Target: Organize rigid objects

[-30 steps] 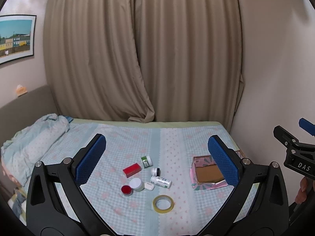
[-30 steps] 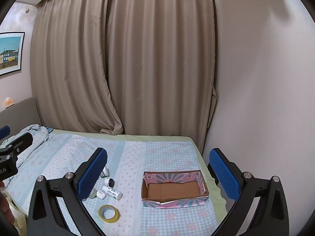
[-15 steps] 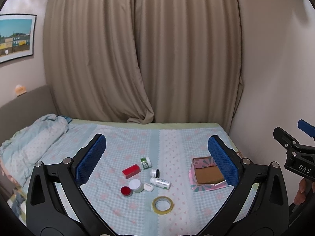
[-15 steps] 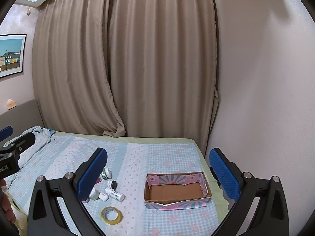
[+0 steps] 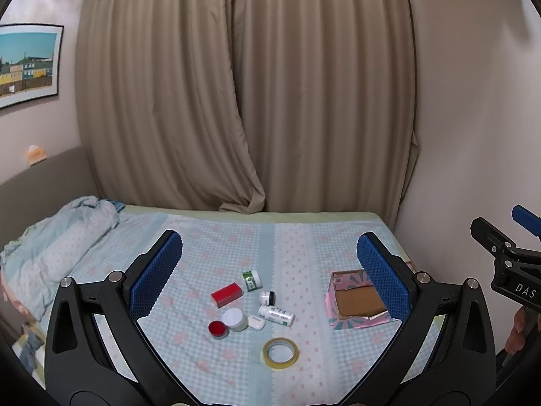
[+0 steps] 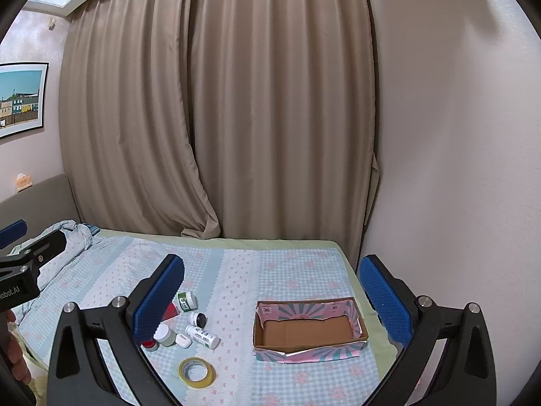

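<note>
A cluster of small rigid items lies on the bed (image 5: 304,237) near the middle of its checked sheet. A red box (image 5: 226,294) lies at the cluster's left, with a green-labelled jar (image 5: 252,280) just beyond it toward the curtain side. A small black-lidded jar (image 5: 267,297) lies on its side near a white pill bottle (image 5: 276,315), also on its side. Just beside that bottle are a small white case (image 5: 256,322), a white-lidded jar (image 5: 235,318) and a red-lidded tin (image 5: 217,329), close together. A roll of yellow tape (image 5: 280,353) lies flat, apart from the cluster, toward the near edge.

A patterned cardboard box (image 6: 308,330) sits open and upright near the bed's right edge, well apart from the cluster; only its brown floor shows inside.

The left claw (image 5: 269,277) hangs above the bed, spread wide, holding nothing. The right claw (image 6: 270,296) is likewise spread wide and holds nothing, above the box side.

A crumpled blanket (image 5: 57,247) lies at the bed's far left corner. Beige curtains (image 5: 243,94) hang behind, and a framed picture (image 5: 27,67) is on the left wall.
</note>
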